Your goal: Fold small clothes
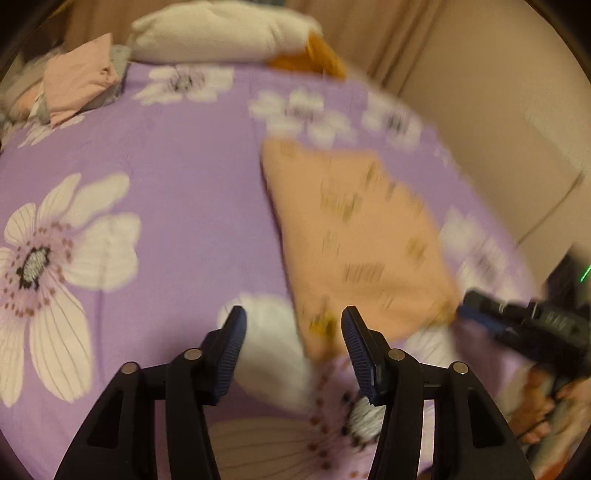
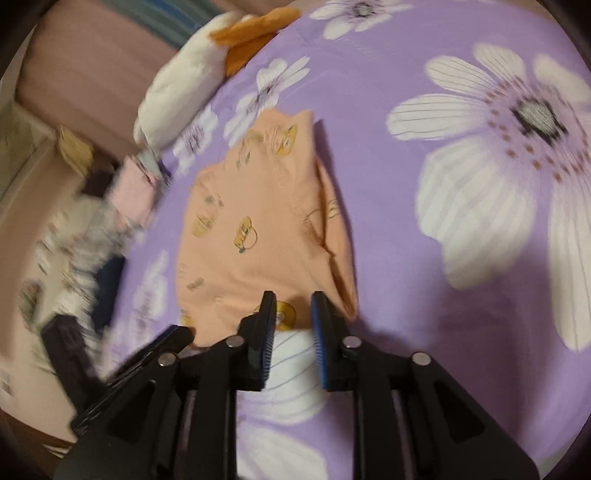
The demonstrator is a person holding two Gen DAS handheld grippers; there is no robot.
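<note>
Garment: a peach printed garment [image 2: 258, 229] lies folded on the purple floral bedsheet [image 2: 388, 184], near its edge.
Right gripper [image 2: 293, 325]: jaws apart, empty, at the garment's near corner.
Left gripper [image 1: 293, 332]: jaws wide, empty, above the near edge.
Beyond: white pillow [image 1: 221, 33]; folded pink cloth [image 1: 77, 81] at the far corner.

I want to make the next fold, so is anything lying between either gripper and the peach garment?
Nothing visible: the peach garment lies directly ahead of the right gripper and left gripper, with only purple sheet around.
</note>
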